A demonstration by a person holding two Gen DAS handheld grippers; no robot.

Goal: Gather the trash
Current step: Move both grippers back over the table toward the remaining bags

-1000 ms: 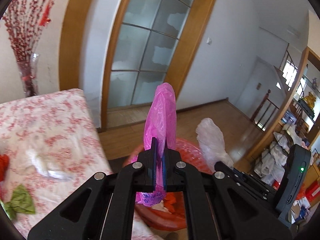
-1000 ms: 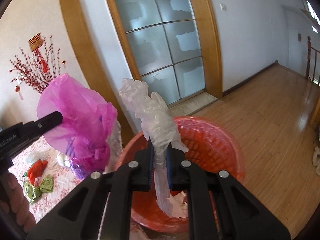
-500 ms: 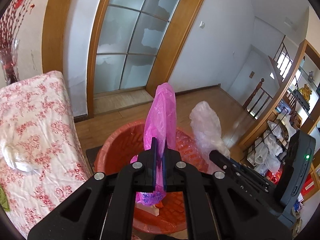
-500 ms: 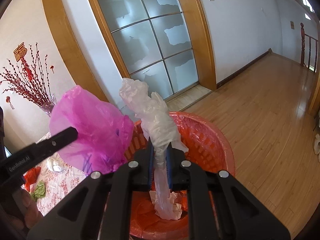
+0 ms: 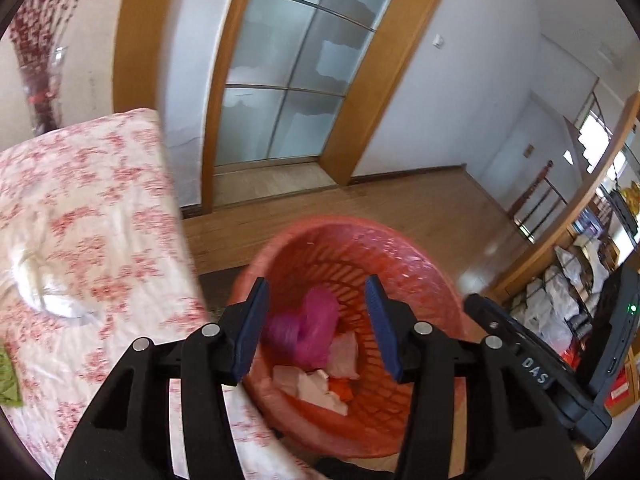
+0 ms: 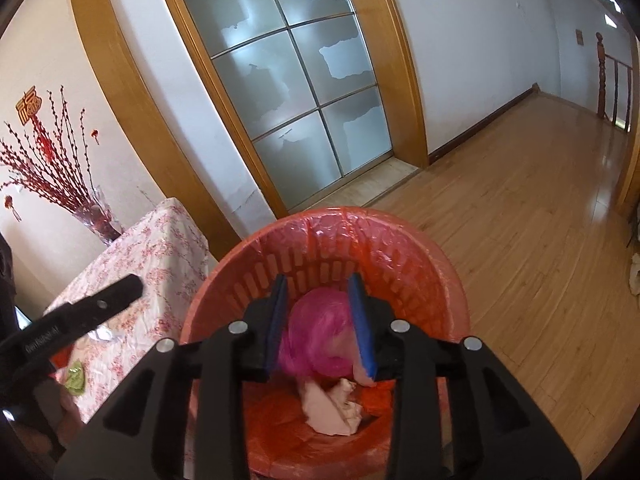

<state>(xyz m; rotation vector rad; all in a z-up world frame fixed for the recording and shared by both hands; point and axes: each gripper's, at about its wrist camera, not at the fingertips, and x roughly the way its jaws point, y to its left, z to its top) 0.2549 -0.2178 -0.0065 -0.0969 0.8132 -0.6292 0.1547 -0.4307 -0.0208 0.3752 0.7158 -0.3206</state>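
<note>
A red plastic basket (image 5: 432, 280) (image 6: 400, 236) with a liner stands on the floor beside the table. A pink plastic bag (image 5: 308, 328) (image 6: 316, 340) lies inside it, blurred, on top of pale wrappers (image 5: 320, 388) (image 6: 332, 404). My left gripper (image 5: 316, 324) is open and empty above the basket. My right gripper (image 6: 318, 324) is open and empty above the basket too. The right gripper's body shows at the right of the left wrist view (image 5: 540, 368). One left finger (image 6: 80, 316) shows in the right wrist view.
A table with a red-flowered cloth (image 5: 92, 216) (image 6: 156, 248) stands left of the basket, with a white wrapper (image 5: 44, 292), a green scrap (image 6: 76, 378) and a vase of red twigs (image 6: 96, 220) on it. Behind are a glass door (image 6: 296, 100) and wooden floor (image 6: 540, 220).
Both grippers have opened. The pink bag and the white plastic bag have dropped out of the jaws into the basket.
</note>
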